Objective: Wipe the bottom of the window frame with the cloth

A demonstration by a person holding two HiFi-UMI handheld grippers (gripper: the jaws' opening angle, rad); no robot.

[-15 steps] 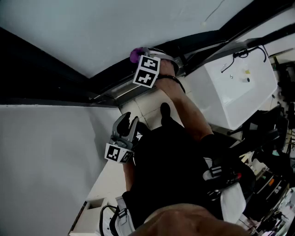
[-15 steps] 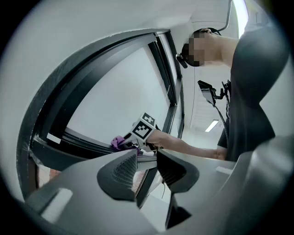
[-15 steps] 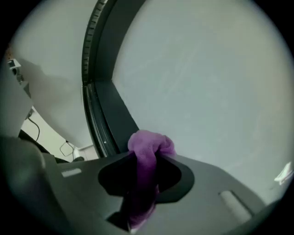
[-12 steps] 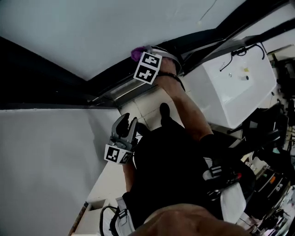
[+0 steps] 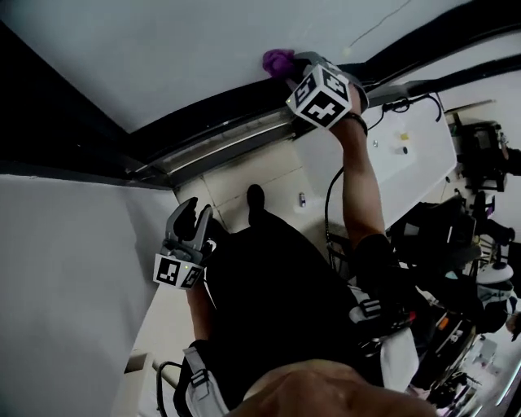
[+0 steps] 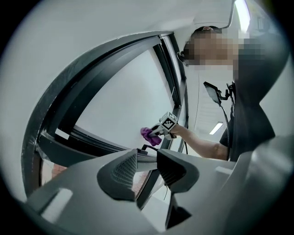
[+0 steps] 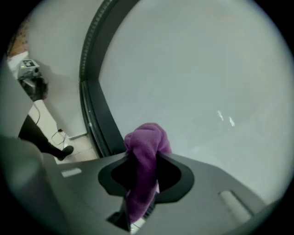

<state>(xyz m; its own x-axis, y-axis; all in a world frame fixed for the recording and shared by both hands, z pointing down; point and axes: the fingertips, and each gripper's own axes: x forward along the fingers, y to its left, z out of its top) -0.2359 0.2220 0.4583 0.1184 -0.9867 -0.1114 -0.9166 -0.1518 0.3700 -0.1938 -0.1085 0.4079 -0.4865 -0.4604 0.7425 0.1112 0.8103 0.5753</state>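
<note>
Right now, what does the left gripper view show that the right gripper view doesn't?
Only the left gripper view: the left gripper, jaws apart and empty, and the right gripper seen from outside, on an arm. Only the right gripper view: the cloth pinched between its jaws, close up. Both: cloth, dark frame, glass.

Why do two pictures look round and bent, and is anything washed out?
Left gripper view: the wide-angle lens bows the window frame into an arc, corners go black, a ceiling light burns out white. Right gripper view: same round edge; the purple cloth is clear, small glints on the glass. Head view: dim, dark clothing loses detail.
</note>
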